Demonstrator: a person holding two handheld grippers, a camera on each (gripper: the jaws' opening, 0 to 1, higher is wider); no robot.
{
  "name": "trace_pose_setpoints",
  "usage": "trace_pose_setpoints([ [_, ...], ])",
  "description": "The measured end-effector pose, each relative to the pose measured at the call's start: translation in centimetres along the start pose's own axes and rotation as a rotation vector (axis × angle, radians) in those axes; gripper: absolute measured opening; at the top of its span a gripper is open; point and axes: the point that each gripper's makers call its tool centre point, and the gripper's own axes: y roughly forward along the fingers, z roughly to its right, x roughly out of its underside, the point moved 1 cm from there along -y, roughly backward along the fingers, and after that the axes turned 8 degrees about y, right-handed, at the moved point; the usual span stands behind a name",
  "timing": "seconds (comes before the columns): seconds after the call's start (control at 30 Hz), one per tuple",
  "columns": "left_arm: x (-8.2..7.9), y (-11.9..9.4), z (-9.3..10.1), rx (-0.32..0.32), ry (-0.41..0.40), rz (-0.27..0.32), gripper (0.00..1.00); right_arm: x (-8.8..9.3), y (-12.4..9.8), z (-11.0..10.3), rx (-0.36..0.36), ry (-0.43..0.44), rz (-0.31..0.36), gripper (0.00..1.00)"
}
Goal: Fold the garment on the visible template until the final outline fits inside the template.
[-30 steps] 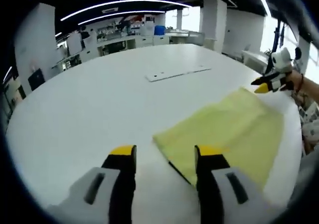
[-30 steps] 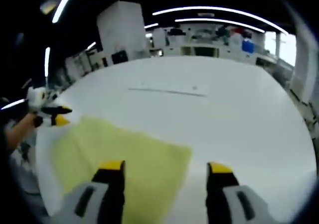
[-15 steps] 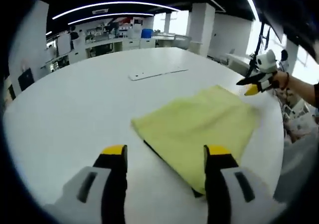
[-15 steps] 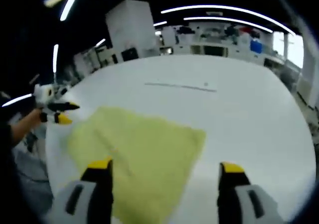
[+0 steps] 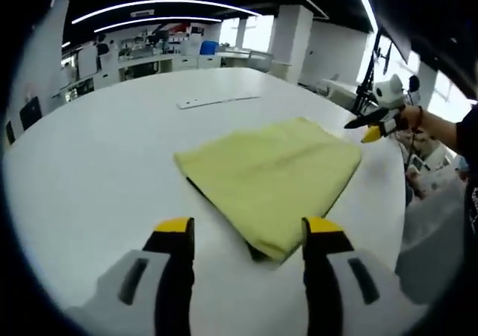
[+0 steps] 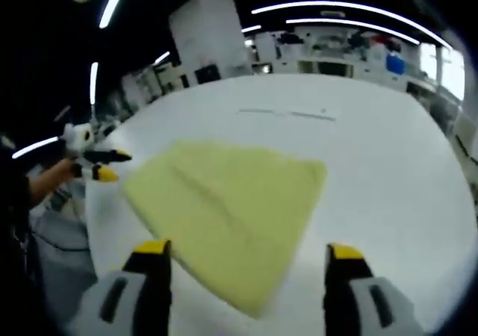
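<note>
A yellow garment lies folded flat in a rough rectangle on the round white table. A dark edge peeks out beneath its near side. My left gripper hovers just short of that near edge, open, nothing between its fingers. Beyond the garment's far right corner a hand holds my right gripper off the table edge. In the right gripper view the garment lies straight ahead of my open right gripper, and the left gripper hangs beside the cloth's left corner.
A thin white strip lies on the table past the garment, also visible as the strip in the right gripper view. The table edge runs close along the garment's right side. Desks and pillars stand far behind.
Both cameras have shifted, so the garment now sits more centred and nearer in each view. The cloth itself keeps its folded shape. Both grippers stay open.
</note>
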Motion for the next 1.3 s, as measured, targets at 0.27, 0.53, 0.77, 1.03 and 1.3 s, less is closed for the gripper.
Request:
trace_pose_setpoints([
  [0.27,1.7,-0.3,1.8,0.017,0.025,-0.016,0.37,2.6,-0.4,-1.1,-0.026,-0.054,-0.035,0.71],
  [0.53,2.5,-0.2,2.7,0.028,0.004,-0.019,0.27,3.8,-0.5,-0.5,0.004,-0.069,-0.027,0.61],
  [0.77,3.5,0.3,3.0,0.056,-0.084,-0.012,0.16,4.7,-0.6,-0.4,0.004,-0.063,-0.029,0.38],
  [1.03,3.5,0.6,3.4,0.063,-0.098,-0.004,0.08,5.3,-0.4,0.0,0.005,-0.033,-0.024,0.23],
  [1.3,3.6,0.7,3.2,0.06,-0.105,0.0,0.02,5.0,-0.7,0.5,0.032,-0.06,-0.011,0.07],
])
